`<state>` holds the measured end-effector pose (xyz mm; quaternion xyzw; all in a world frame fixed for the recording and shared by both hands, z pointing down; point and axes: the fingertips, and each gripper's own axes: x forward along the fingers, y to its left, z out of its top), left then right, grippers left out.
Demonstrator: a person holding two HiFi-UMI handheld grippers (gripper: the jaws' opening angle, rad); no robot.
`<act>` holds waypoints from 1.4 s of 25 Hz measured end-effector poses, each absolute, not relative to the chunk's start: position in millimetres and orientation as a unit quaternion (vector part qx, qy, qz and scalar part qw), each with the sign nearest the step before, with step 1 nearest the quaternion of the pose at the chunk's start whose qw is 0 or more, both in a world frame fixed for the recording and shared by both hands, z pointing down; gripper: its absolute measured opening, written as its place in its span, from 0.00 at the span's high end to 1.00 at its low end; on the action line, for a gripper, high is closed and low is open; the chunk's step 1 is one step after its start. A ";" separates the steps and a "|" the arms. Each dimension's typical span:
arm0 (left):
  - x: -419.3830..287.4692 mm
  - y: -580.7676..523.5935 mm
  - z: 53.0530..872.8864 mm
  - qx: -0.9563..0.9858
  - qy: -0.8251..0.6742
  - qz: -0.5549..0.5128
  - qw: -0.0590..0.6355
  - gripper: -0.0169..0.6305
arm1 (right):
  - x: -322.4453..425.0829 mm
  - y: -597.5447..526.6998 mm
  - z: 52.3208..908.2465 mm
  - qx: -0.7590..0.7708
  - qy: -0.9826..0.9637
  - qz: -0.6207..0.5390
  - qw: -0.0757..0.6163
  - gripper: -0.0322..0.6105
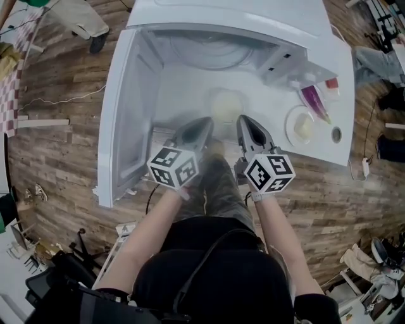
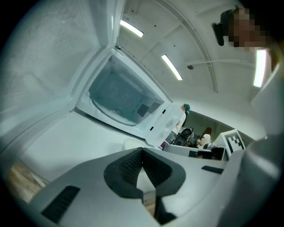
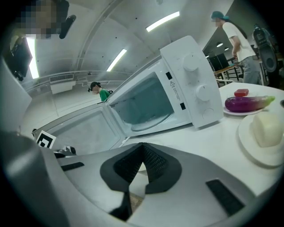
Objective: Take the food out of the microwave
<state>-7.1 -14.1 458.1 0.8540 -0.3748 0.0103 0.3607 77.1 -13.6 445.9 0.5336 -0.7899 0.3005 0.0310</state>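
The pale round dish of food (image 1: 226,106) stands outside the white microwave (image 1: 228,12), on the white table (image 1: 183,88) just in front of the open cavity. It is blurred, so I cannot tell which food it carries. In the cavity the glass turntable (image 3: 148,122) is seen. The door (image 1: 126,120) of the microwave is wide open to the left side.

The left gripper (image 1: 204,122) and the right gripper (image 1: 244,120) are side by side over the near edge of the table, both pointing toward the microwave. The dish lies between their tips and just beyond them; if a tip touches it, I cannot tell. The jaws of each gripper are closed together, tip against tip, with nothing between them.

On the table to the right, a white plate (image 1: 290,123) carries a pale block (image 1: 304,128). Just behind it lie a purple aubergine (image 1: 314,101) and a small red piece (image 1: 331,83). Around the table is a wooden floor (image 1: 63,158).
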 end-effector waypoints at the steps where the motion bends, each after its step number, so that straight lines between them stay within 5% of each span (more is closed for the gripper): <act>1: -7.6 -10.0 456.1 0.860 -0.369 0.013 0.351 0.96 | 74.8 -9.2 444.9 0.531 -0.792 0.298 0.032 0.92; 35: -41.2 90.4 401.8 0.904 -0.302 -0.027 0.300 0.96 | 21.1 103.2 406.4 0.516 -0.825 0.230 0.036 0.92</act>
